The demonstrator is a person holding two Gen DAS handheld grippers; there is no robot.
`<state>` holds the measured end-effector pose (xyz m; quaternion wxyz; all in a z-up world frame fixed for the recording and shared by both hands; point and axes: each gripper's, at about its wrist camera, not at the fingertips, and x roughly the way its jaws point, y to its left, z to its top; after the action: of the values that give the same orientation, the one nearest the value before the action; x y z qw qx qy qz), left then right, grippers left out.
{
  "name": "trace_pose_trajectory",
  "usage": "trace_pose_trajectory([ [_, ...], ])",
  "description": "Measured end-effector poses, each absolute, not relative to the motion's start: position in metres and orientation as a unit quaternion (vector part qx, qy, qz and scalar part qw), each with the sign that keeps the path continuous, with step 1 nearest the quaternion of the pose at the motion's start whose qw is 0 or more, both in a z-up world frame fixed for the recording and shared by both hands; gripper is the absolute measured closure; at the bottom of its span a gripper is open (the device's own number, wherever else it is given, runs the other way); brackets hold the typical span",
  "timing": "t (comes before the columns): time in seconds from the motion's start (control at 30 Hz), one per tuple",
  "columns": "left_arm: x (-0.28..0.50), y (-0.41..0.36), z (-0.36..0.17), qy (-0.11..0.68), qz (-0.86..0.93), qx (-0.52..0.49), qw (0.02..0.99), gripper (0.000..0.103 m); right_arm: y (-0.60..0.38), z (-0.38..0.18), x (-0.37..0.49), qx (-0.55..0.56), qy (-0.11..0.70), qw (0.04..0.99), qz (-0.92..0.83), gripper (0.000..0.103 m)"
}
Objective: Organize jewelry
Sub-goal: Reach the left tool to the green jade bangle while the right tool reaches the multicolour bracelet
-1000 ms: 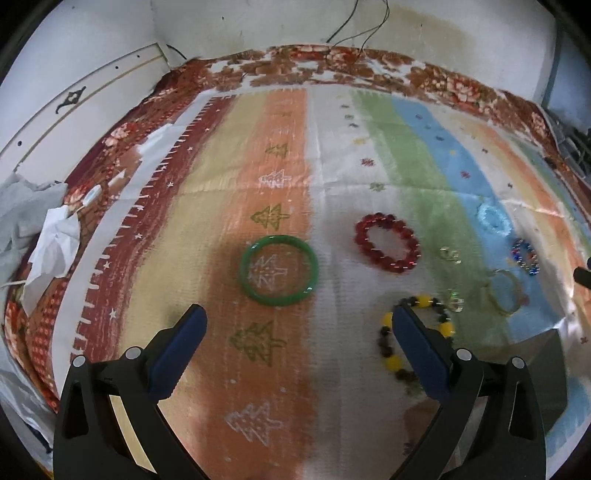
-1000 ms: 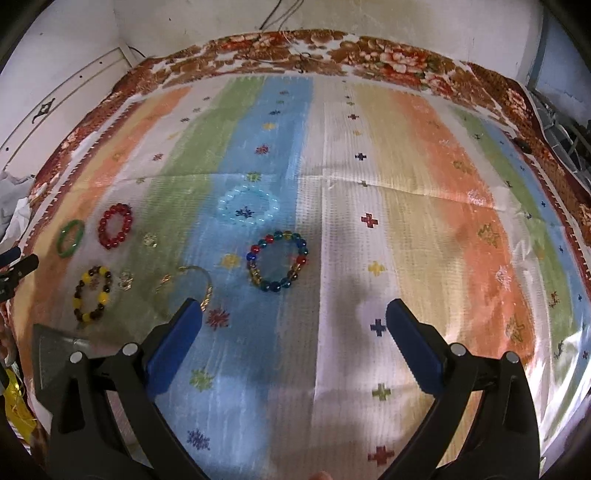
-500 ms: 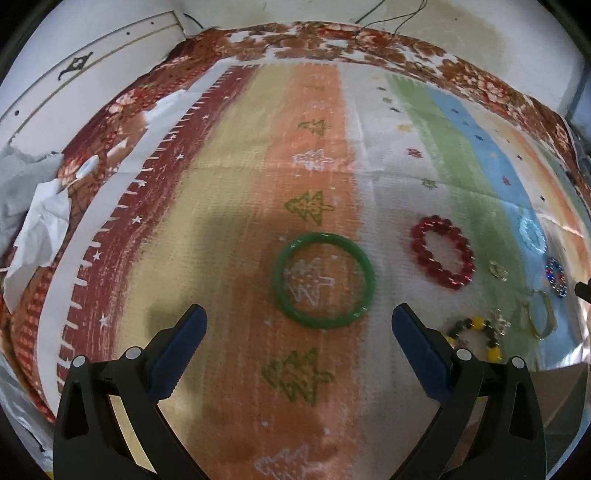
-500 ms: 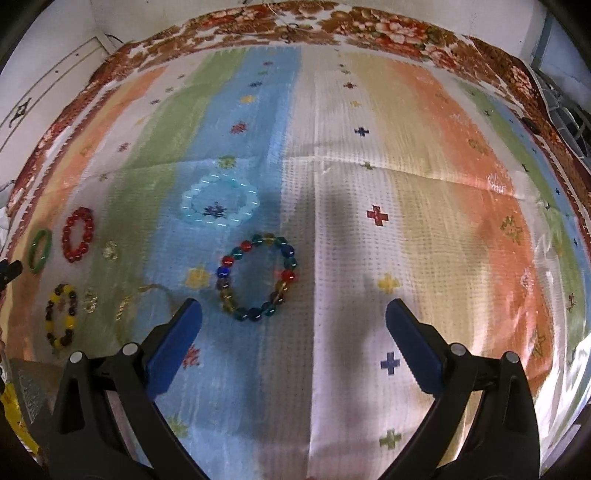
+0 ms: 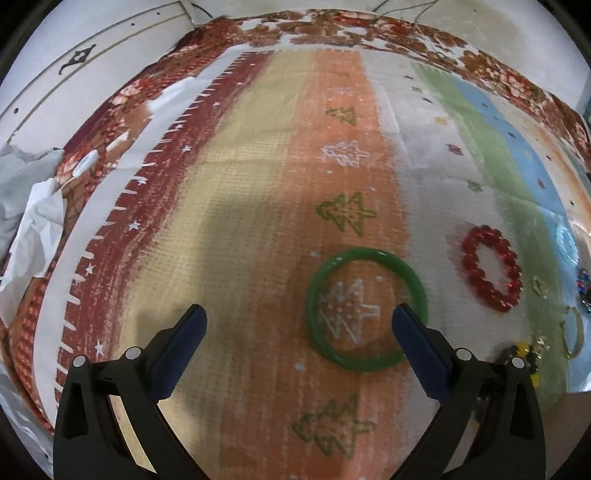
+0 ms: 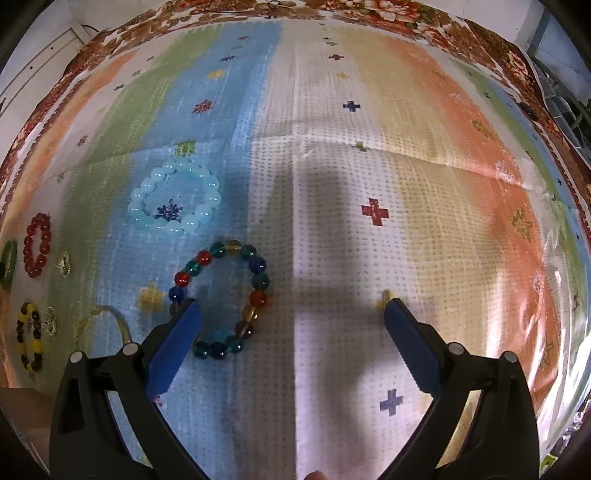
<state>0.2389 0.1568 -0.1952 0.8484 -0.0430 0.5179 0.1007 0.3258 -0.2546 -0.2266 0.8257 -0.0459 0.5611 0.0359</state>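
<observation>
In the left wrist view, my left gripper (image 5: 299, 317) is open and empty, low over the cloth; its right finger overlaps the rim of a green bangle (image 5: 325, 354). A red bead bracelet (image 5: 493, 267) lies to the right. In the right wrist view, my right gripper (image 6: 291, 314) is open and empty; its left finger sits at the edge of a multicolour bead bracelet (image 6: 258, 266). A pale blue bead bracelet (image 6: 173, 199) lies beyond it. The red bracelet (image 6: 35, 245), a yellow-and-brown bracelet (image 6: 29, 338) and a gold bangle (image 6: 122, 325) lie at the left.
A striped cloth (image 6: 369, 147) covers the surface, with a floral border (image 5: 332, 33) at the far edge. Small metal rings (image 6: 64, 264) lie among the bracelets. Crumpled white paper (image 5: 33, 221) lies off the cloth's left side. A cardboard piece (image 6: 22, 406) shows at the lower left.
Both grippers have moved forward and lower. The green bangle now sits by the left gripper's right finger; the multicolour bracelet now sits by the right gripper's left finger.
</observation>
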Motion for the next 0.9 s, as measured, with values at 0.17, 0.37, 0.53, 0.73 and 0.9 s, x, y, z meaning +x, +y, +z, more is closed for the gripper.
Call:
trace_pose_trajectory([
  [0.17, 0.246, 0.157, -0.205, 0.529, 0.100, -0.035, 0.842, 0.005, -0.251, -0.231, 0.330, -0.053, 0.562, 0.825, 0.035, 0.007],
  [0.37, 0.249, 0.158, -0.210, 0.528, 0.100, -0.039, 0.843, 0.005, -0.245, -0.233, 0.332, -0.062, 0.557, 0.827, 0.043, 0.019],
  [0.53, 0.247, 0.160, -0.213, 0.519, 0.090, -0.038, 0.849, 0.005, -0.237, -0.231, 0.330, -0.072, 0.551, 0.830, 0.056, 0.033],
  [0.73, 0.247, 0.157, -0.215, 0.515, 0.091, -0.023, 0.852, 0.006, -0.236, -0.231, 0.332, -0.068, 0.544, 0.834, 0.059, 0.059],
  [0.9, 0.244, 0.144, -0.210, 0.515, 0.079, -0.003, 0.854, 0.024, -0.245, -0.229, 0.332, -0.058, 0.536, 0.841, 0.045, 0.084],
])
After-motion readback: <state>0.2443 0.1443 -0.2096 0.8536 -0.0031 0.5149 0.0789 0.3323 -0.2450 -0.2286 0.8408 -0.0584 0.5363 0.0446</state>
